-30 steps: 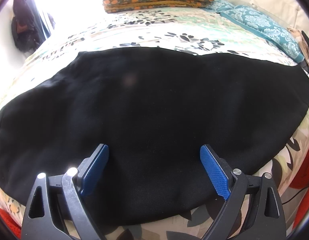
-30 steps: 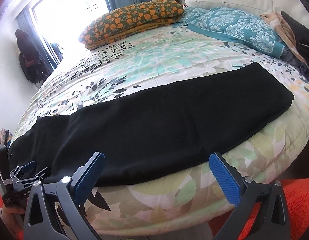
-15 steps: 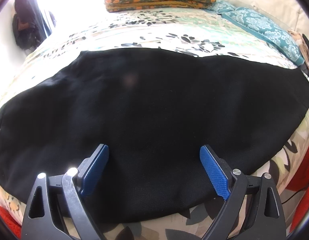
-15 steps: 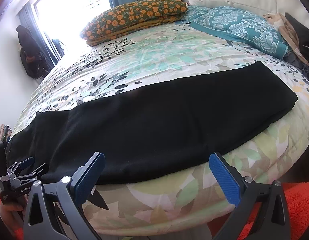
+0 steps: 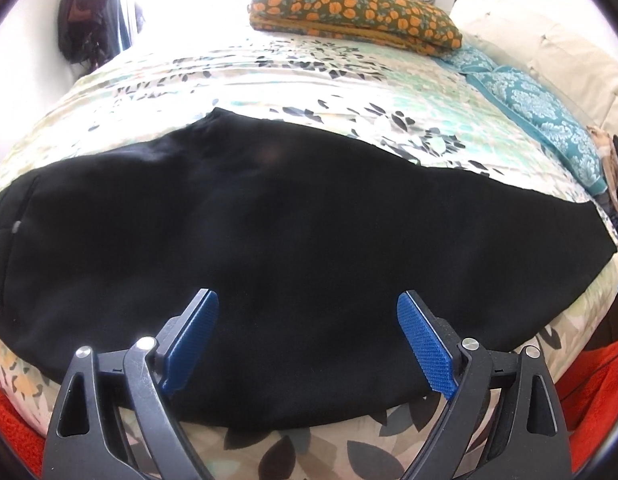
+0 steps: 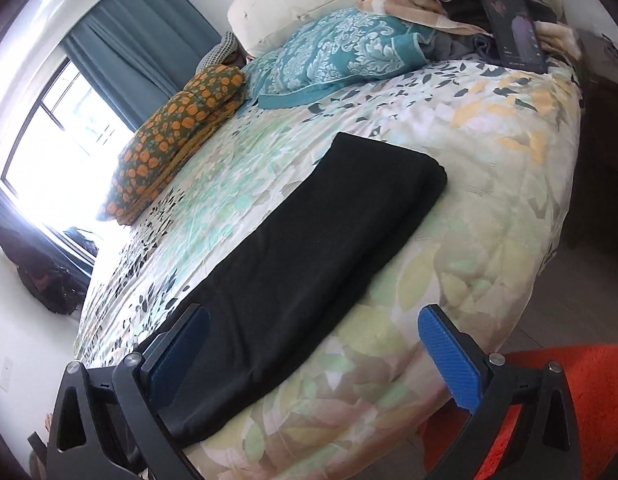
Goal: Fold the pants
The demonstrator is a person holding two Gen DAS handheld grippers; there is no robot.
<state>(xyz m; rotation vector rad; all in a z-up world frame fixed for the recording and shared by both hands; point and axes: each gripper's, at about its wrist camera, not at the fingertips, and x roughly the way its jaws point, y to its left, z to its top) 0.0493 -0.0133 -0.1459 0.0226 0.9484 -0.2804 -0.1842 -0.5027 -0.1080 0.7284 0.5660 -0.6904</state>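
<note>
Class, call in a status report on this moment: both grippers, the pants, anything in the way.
Left gripper open, empty, over the black pants. Right gripper open, empty. Pants lie flat in a long strip on the bed. Nothing in the way.

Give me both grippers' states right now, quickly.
Left gripper: open, holding nothing, above the black pants.
Right gripper: open, holding nothing, over the pants' near edge.

In the left wrist view the black pants (image 5: 293,240) run off the left edge, so the waist end is cut. In the right wrist view their near end is hidden behind the right gripper (image 6: 313,332). The window (image 6: 57,152) is blown out white. The phone (image 6: 513,28) screen is too small to read.
</note>
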